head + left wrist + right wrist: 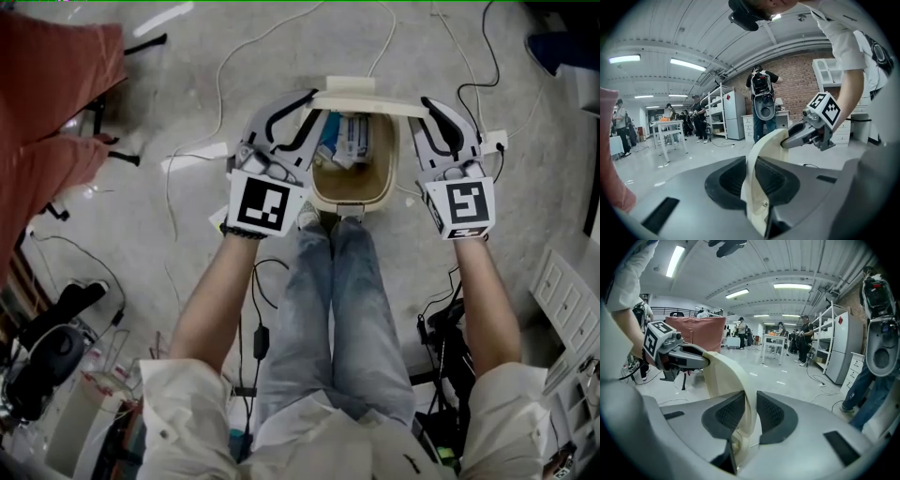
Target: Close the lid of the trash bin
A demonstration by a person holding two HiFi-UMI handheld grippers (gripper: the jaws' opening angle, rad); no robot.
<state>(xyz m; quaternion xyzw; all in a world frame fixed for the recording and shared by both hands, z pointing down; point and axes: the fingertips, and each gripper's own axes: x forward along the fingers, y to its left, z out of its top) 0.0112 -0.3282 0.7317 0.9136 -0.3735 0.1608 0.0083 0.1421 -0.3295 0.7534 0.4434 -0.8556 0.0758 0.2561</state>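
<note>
Clearly the lid (367,101) stands raised at the top centre of the head view, seen edge-on above the open bin (395,161). The bin sits on the floor just ahead of the person's feet. The left gripper (311,105) is clamped narrowly on the lid's left end and the right gripper (427,108) on its right end. Each gripper's own view shows the cream plastic pinched between its dark pads.

To do this well, both hands should probably come down together at one pace. That way the lid swings about its hinge without twisting or slipping out of the thin pinch. The packets (352,136) inside seem to lie below the rim, so they should not block it, though that is hard to judge from above. The grips are best kept until the lid sits flat.

The floor (281,47) is grey polished concrete crossed by loose cables (220,94). A red cloth (47,103) fills the upper left. Around is a workshop hall with shelves (825,338), a fridge (843,350), a brick wall (797,84) and people (804,341) standing at tables.
</note>
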